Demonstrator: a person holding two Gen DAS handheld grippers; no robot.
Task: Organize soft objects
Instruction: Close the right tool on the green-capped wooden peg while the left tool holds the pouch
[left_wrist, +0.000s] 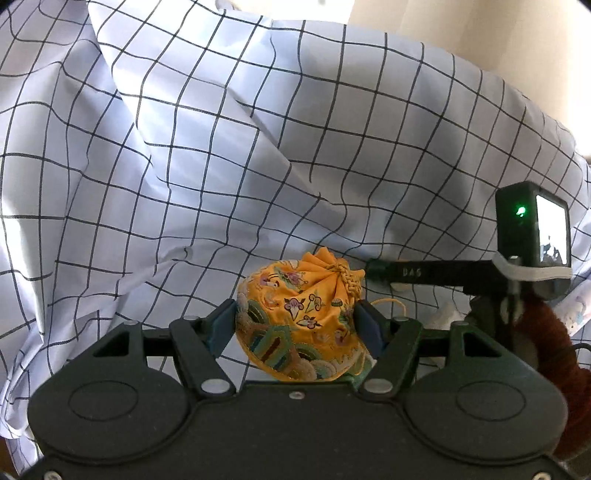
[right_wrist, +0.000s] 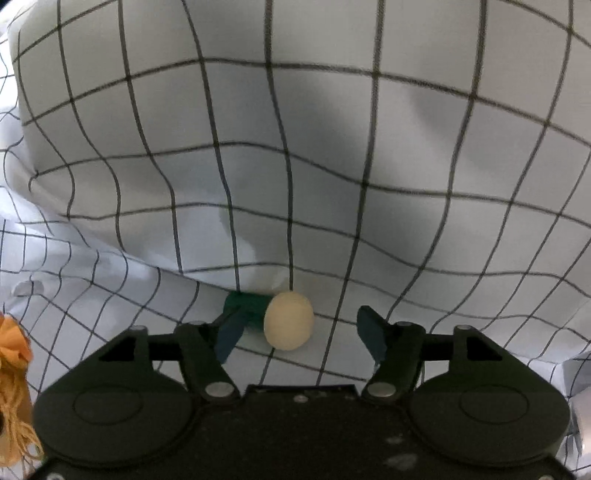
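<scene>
pouch (left_wrist: 301, 317) on sheet (left_wrist: 258, 147) (egg (right_wrist: 289, 319) too)

checked sheet (right_wrist: 406, 166) under cream ball (right_wrist: 289, 320)

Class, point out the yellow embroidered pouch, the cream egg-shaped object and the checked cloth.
yellow embroidered pouch (left_wrist: 299, 317): left wrist view, on its patterned side.
cream egg-shaped object (right_wrist: 289, 320): right wrist view, on its rounded middle.
checked cloth (right_wrist: 295, 147): right wrist view, on a bare fold.

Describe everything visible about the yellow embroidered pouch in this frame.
The yellow embroidered pouch is a rounded satin-like drawstring bag, stitched with flowers and green-blue wave bands. Its gathered neck, tied by a knotted yellow cord, tilts up-right. The left gripper is shut on it, pads pressing both sides, over the checked sheet.
</scene>
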